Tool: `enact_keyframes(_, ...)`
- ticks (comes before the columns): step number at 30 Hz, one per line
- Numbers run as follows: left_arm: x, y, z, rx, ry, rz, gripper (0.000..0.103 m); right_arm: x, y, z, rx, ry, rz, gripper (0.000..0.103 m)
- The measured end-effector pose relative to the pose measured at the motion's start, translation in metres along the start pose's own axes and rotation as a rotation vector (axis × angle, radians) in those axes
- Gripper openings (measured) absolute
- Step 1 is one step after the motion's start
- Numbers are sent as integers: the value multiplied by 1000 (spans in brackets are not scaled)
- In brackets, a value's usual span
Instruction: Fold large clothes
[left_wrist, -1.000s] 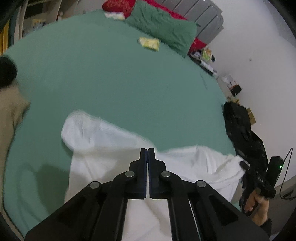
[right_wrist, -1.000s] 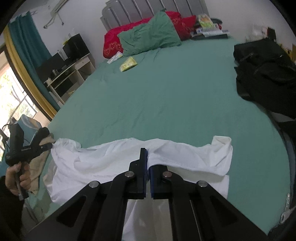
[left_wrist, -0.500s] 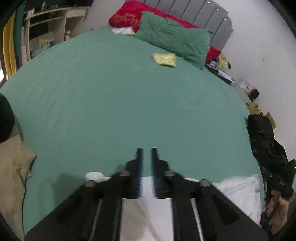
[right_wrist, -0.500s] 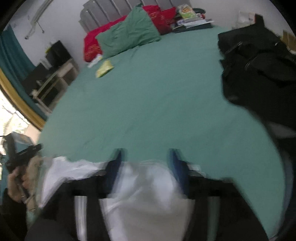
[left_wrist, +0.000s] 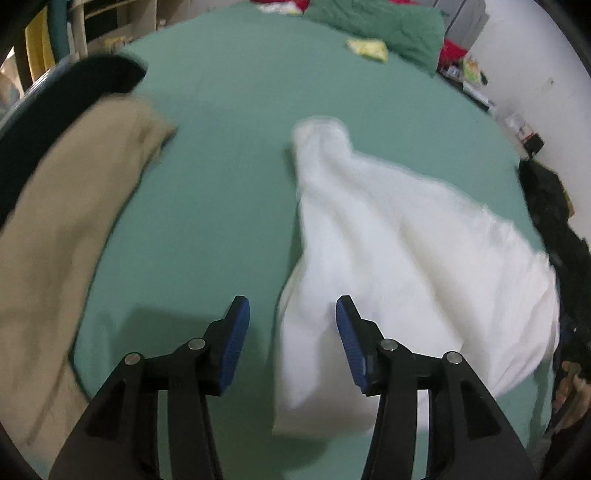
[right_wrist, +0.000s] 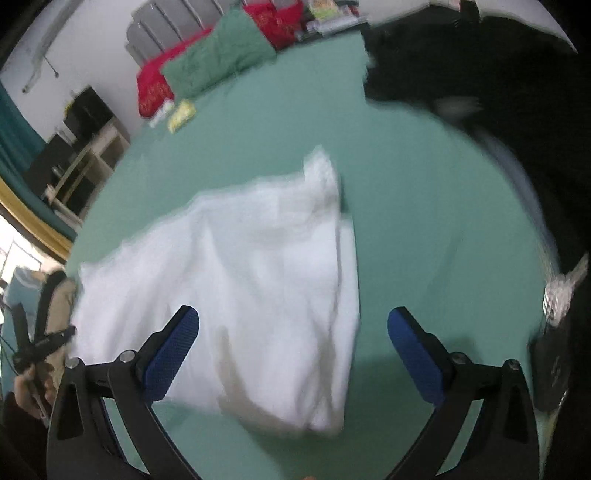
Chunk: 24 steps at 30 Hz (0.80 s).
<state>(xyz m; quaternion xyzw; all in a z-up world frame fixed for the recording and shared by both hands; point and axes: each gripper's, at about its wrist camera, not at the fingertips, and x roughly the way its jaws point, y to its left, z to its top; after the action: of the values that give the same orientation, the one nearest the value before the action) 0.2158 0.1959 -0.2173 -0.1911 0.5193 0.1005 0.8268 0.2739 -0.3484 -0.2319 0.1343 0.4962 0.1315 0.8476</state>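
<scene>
I have both claws spread wide and holding nothing: left gripper (left_wrist: 291, 319), right gripper (right_wrist: 293, 328). The white garment (left_wrist: 399, 258) lies on the green bed (left_wrist: 221, 184), from 12 to 3 o'clock of my left claw. A careless single-layer pinch could undo the loose, rumpled fold.

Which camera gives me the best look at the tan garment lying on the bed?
The left wrist view. The tan garment fills its left side, spread over the green bed beside the white shirt. The right wrist view catches only a blurred sliver of it at the far left edge.
</scene>
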Motion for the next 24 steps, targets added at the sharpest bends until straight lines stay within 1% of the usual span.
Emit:
enact_keyframes(2,0,2,-12,19,11,5,52,10,-3,-20,19,44,28,81)
enact_keyframes(3,-2,0,-17,45,-3,13,52,11,-3,-24,5,35,7,66)
enact_keyframes(4,-4,-2,-22,72,-10,19,52,8,-3,-27,-12,13,-23,36)
enact_keyframes(5,-5,-3,-26,90,-14,16,51,9,-7,-29,4,36,5,22)
enact_keyframes(6,-4,-4,-29,105,-16,16,51,6,-12,-30,38,36,29,15)
enact_keyframes(7,-5,-5,-31,124,-16,20,30,2,-15,-32,58,27,43,10)
enact_keyframes(8,-7,-6,-33,136,-9,4,10,-2,-16,-33,54,27,38,10)
enact_keyframes(9,-11,-5,-35,128,-7,-10,5,-8,-15,-34,50,19,29,9)
enact_keyframes(12,-28,2,-46,117,-37,-1,5,-26,-2,-39,24,5,10,8)
enact_keyframes(16,-54,15,-63,89,-51,-11,5,-43,7,-53,-17,39,-42,8)
enact_keyframes(18,-67,24,-77,58,-29,-25,5,-46,3,-67,-4,86,-54,8)
enact_keyframes(22,-76,35,-107,33,13,-19,5,-45,-5,-92,25,163,-66,10)
enact_keyframes(23,-75,37,-113,24,27,-20,5,-44,-9,-98,44,190,-53,11)
enact_keyframes(24,-75,39,-118,13,43,-23,6,-44,-12,-100,58,196,-36,15)
